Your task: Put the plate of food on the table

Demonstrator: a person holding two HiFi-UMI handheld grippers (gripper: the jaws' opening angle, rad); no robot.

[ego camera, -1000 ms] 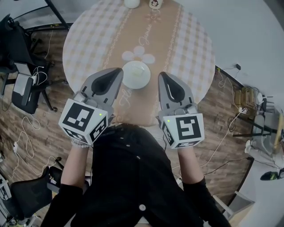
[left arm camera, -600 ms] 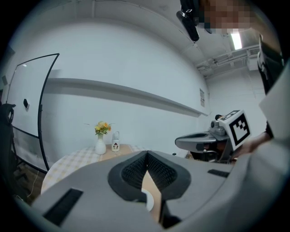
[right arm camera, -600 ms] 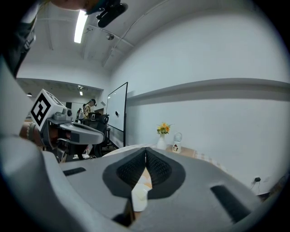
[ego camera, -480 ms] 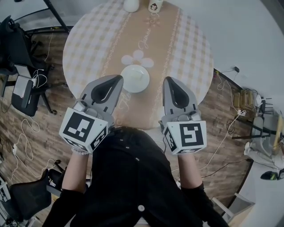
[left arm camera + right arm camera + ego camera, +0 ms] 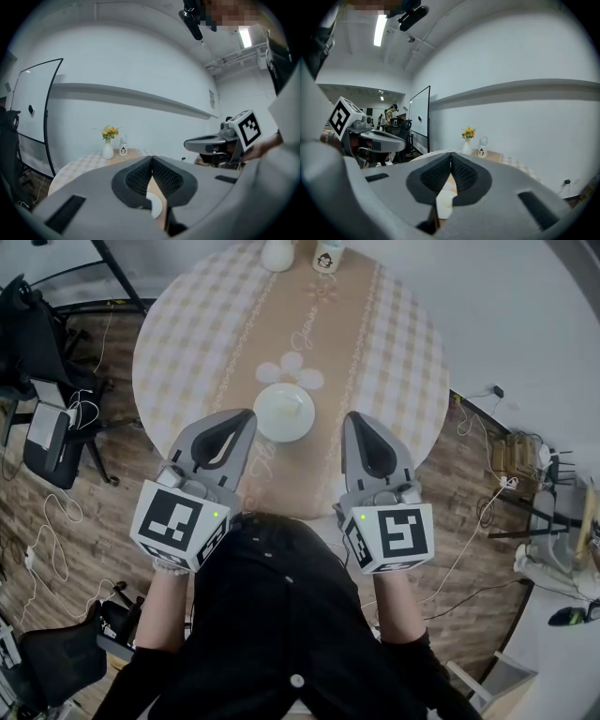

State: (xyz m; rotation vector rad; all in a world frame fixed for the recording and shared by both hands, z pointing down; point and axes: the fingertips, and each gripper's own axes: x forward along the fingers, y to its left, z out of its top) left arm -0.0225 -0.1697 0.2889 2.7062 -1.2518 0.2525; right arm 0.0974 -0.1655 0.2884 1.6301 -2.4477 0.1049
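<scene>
Sitting on round checkered table [image 5: 187,324]: smooth white plate [image 5: 284,412].

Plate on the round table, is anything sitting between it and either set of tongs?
Nothing visible does. The plate lies on the table, just ahead of and between the left tongs and right tongs, both shut and empty.

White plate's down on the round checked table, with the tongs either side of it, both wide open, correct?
Not open: left tongs and right tongs are both shut on nothing, as each gripper view shows. The round white plate does sit on the round checked-cloth table, tongs either side.
</scene>
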